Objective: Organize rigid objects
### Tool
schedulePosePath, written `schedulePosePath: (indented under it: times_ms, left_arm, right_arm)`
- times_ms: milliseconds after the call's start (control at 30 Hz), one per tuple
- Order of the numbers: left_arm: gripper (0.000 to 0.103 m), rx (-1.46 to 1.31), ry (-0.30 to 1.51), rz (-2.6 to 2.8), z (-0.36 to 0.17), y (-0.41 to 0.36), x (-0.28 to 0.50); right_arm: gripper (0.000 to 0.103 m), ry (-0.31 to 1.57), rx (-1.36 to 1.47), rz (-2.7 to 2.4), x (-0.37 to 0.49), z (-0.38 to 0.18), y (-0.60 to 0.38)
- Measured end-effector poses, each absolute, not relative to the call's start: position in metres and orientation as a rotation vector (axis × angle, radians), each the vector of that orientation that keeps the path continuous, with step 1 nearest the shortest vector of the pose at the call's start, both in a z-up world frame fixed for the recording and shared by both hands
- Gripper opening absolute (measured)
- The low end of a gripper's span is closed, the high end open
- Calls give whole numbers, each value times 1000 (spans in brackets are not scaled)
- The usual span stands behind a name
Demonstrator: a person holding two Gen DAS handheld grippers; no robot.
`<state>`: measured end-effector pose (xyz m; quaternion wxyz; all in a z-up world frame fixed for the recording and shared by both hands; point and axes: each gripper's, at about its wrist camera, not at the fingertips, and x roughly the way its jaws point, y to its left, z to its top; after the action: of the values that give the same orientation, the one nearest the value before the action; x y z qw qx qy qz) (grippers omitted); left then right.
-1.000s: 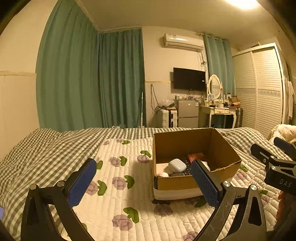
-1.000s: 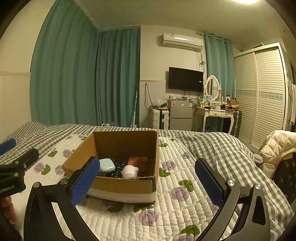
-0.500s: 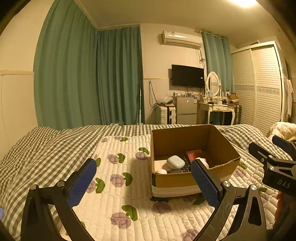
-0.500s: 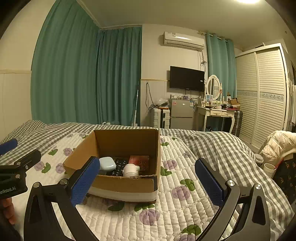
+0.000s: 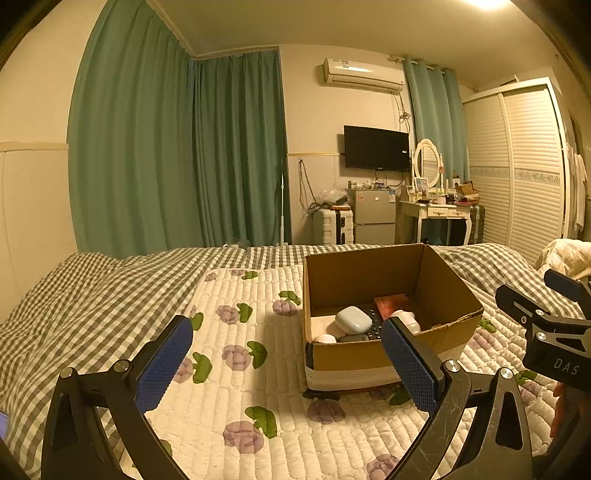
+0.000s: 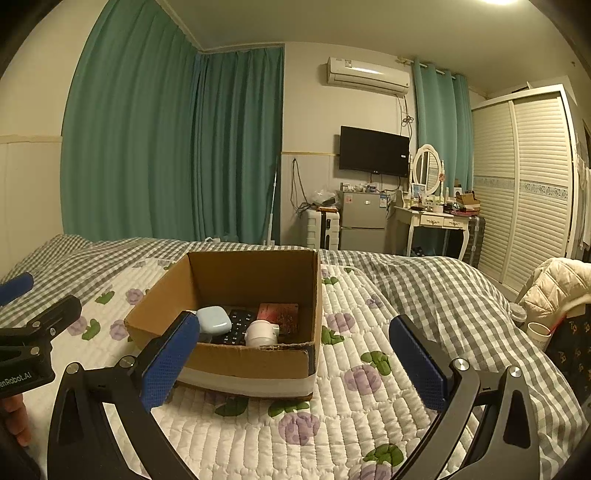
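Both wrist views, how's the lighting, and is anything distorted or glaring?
Left wrist view: dim, yellow-tinted light, blown-out ceiling lamp at the top edge, fisheye bowing the curtains. Right wrist view: the same warm cast, sharp cardboard box, dark vignette in the corners.

You're working under warm, yellowish light from a ceiling lamp (image 5: 487,3) that blows out to glare at the top right of both views. The quilt (image 5: 236,387) is evenly lit; the cardboard box (image 6: 255,273) casts a soft shadow at its base. Fisheye distortion bends the curtains (image 6: 166,147) and walls, with dark vignetting in the corners. Distant furniture looks slightly soft
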<state>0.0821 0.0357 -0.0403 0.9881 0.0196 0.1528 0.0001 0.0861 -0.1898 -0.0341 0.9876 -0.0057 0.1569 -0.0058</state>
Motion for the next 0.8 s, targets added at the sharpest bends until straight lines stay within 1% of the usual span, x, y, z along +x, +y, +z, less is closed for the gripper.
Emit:
schedulePosePath:
  times_ms: [800]
  left_arm:
    - [103,49,320,-8,-39,35,84]
  right_arm:
    - [103,319,-11,-26,88,-38,-190]
